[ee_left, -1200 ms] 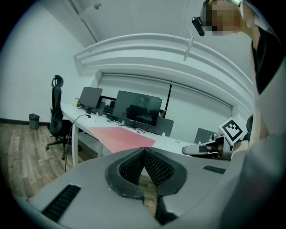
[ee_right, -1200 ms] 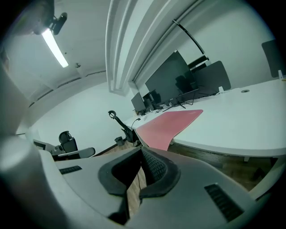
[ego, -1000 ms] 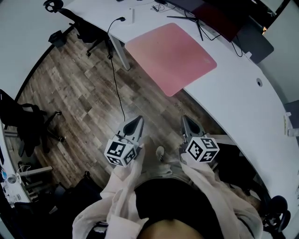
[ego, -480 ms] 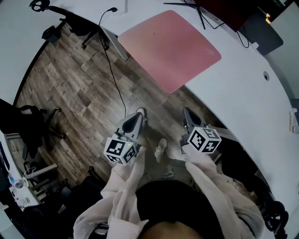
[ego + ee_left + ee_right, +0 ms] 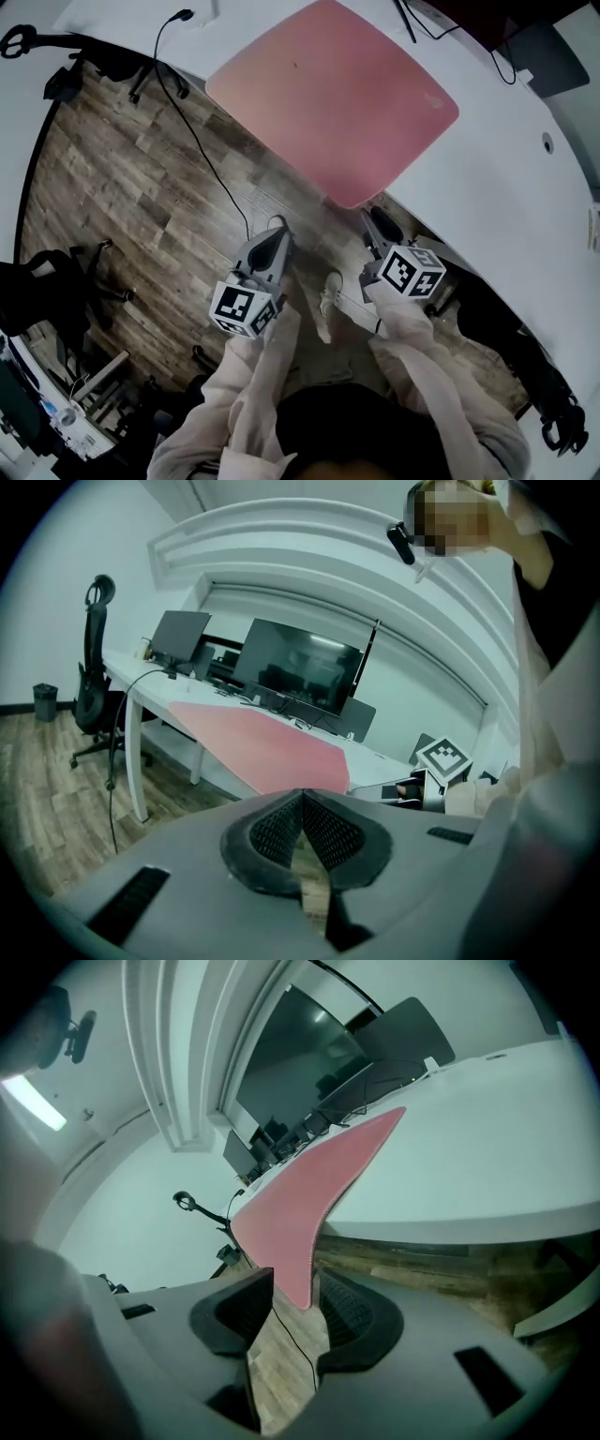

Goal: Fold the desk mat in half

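Pink desk mat (image 5: 333,94) lies flat and unfolded on the white surface (image 5: 506,197), filling the upper middle of my head view. Its near rounded corner juts past the surface's edge over the wooden floor (image 5: 141,206). Both claws sit in the lower middle of that view, pointing up the frame toward the mat.

My left claw (image 5: 277,234) is over the floor, below and left of that corner and apart from it. In the left gripper view its jaws meet at the tips with nothing between them. The mat shows beyond them at mid-frame, with a dark monitor (image 5: 295,667) behind it and an office chair (image 5: 91,667) at the left.

My right claw (image 5: 377,223) is just below and right of the corner. Its jaws have just been opening and stand partly apart. In the right gripper view the mat's corner shows in the gap between them, with neither pad pressing on it.

A black cable (image 5: 202,159) trails from the upper left down across the floor.
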The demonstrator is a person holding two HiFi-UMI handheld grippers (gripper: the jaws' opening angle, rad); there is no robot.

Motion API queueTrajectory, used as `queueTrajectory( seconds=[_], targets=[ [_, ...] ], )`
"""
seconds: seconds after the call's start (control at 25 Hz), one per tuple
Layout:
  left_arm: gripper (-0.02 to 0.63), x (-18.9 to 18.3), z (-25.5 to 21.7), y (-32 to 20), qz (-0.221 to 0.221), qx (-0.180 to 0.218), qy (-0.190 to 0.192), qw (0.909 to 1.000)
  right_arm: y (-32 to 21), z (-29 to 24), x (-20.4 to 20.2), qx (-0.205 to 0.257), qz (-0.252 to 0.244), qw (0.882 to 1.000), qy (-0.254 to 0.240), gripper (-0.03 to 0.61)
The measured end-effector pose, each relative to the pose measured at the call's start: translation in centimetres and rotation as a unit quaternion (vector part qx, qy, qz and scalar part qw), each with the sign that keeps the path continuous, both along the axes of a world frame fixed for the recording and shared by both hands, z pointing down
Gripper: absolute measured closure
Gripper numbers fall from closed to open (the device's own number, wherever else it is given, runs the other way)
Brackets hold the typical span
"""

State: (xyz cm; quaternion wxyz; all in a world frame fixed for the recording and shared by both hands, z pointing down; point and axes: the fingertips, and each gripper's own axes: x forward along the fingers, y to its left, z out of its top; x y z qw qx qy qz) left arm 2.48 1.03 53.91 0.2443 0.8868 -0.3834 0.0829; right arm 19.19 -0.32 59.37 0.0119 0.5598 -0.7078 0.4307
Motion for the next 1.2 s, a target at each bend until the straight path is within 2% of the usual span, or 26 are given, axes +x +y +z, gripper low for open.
queueTrajectory(
  seconds=[0.12, 0.28, 0.36, 0.48, 0.68, 0.84, 1.08, 1.2],
  targets=[
    [0.588, -0.3, 1.5, -2.2, 0.015, -0.018, 0.007, 0.9997, -1.6, 1.5, -0.2, -0.016, 0.028, 0.999, -0.015, 0.366],
    [0.588, -1.2, 3.0, -4.9, 0.024, -0.032, 0.014, 0.9991, -3.0, 2.3, -0.6, -0.012, 0.054, 0.998, -0.030, 0.353],
    [0.588, -1.4, 3.4, -5.8, 0.030, -0.037, 0.016, 0.9987, -3.6, 2.0, -0.6, -0.005, 0.066, 0.997, -0.028, 0.373],
    [0.588, -1.9, 3.6, -6.8, 0.037, -0.042, 0.021, 0.9982, -3.7, 1.6, -0.6, -0.007, 0.088, 0.996, -0.022, 0.466],
    [0.588, -2.8, 2.5, -8.2, 0.045, -0.040, 0.030, 0.9977, -3.2, -0.4, -1.1, -0.008, 0.112, 0.993, -0.038, 0.536],
    [0.588, -3.4, 1.3, -9.4, 0.053, -0.028, 0.035, 0.9976, -3.4, -2.5, -1.2, -0.001, 0.131, 0.989, -0.063, 0.546],
    [0.588, -4.4, -1.9, -11.4, 0.068, 0.000, 0.044, 0.9967, -4.6, -6.6, -1.6, 0.004, 0.137, 0.990, -0.037, 0.546],
    [0.588, -4.8, -3.7, -12.5, 0.079, 0.015, 0.049, 0.9956, -6.1, -9.2, -1.9, 0.008, 0.147, 0.988, -0.040, 0.546]
  ],
)
